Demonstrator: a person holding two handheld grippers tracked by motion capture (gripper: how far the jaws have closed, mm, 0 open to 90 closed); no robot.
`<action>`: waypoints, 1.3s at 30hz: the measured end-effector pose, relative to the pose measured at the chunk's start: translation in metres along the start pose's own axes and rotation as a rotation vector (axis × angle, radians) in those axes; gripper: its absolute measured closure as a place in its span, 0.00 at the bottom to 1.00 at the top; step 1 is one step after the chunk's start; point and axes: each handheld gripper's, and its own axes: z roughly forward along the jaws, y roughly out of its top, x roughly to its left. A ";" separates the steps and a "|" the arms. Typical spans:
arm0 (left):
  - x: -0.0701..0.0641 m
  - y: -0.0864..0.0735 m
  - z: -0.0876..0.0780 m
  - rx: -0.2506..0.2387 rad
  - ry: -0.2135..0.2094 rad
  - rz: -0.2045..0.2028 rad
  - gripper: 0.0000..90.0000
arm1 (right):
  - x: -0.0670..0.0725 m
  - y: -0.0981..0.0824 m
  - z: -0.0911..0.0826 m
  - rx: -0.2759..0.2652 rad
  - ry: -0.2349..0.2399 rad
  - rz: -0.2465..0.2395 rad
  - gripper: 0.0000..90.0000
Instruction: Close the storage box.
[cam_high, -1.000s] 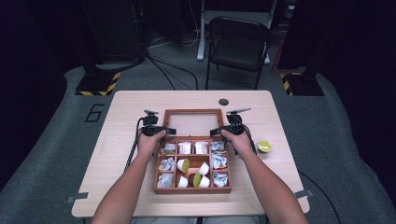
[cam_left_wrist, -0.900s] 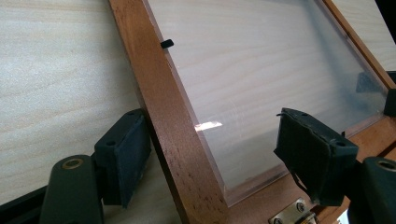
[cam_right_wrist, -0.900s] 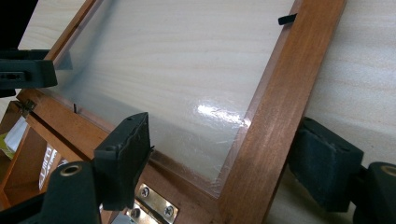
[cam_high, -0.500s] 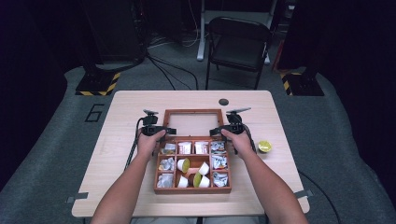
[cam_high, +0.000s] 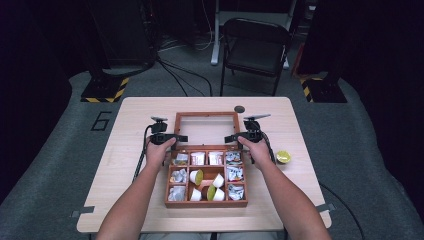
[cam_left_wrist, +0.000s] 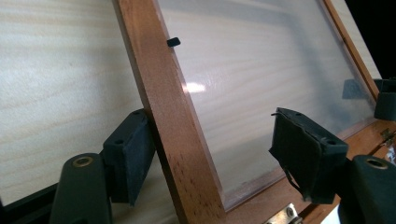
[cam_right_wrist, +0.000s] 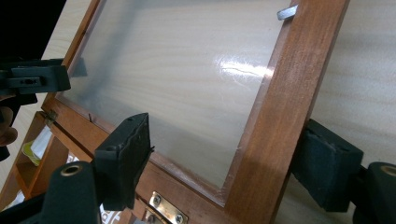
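High view shows a wooden compartment box (cam_high: 206, 180) on the bench (cam_high: 125, 200), its glass-paned lid (cam_high: 206, 130) swung back and lying flat beyond it. The left gripper (cam_high: 176, 138) sits at the lid's left frame rail and the right gripper (cam_high: 232, 138) at its right rail, each held in a hand, the left hand (cam_high: 159, 152) and the right hand (cam_high: 256, 149).

Left gripper view has the lid's wooden rail (cam_left_wrist: 175, 126) standing between the jaws: one pad touches the rail's outer side, while the other hangs well apart over the glass pane (cam_left_wrist: 261, 84). The jaws have just been closing, yet they remain wide and do not clamp the rail.

Right gripper view is similar: the lid's rail (cam_right_wrist: 280, 116) lies between the jaws, one pad against its outer edge, the other apart over the glass, so these jaws are wide too. A brass hinge (cam_right_wrist: 168, 210) sits just ahead of the nearer pad.

Packets and small cups fill the box's compartments behind both grippers; a yellow-green cup (cam_high: 283, 157) stands on the bench right of the right hand.
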 end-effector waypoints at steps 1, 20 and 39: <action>-0.001 0.000 -0.001 -0.005 -0.002 0.008 0.35 | 0.001 0.000 -0.001 -0.006 0.001 -0.005 0.27; -0.021 0.008 -0.032 -0.152 -0.044 0.090 0.35 | 0.022 0.002 -0.029 -0.109 0.016 -0.074 0.29; -0.060 -0.006 -0.081 -0.246 -0.077 0.310 0.35 | 0.052 -0.020 -0.061 -0.177 -0.013 -0.247 0.35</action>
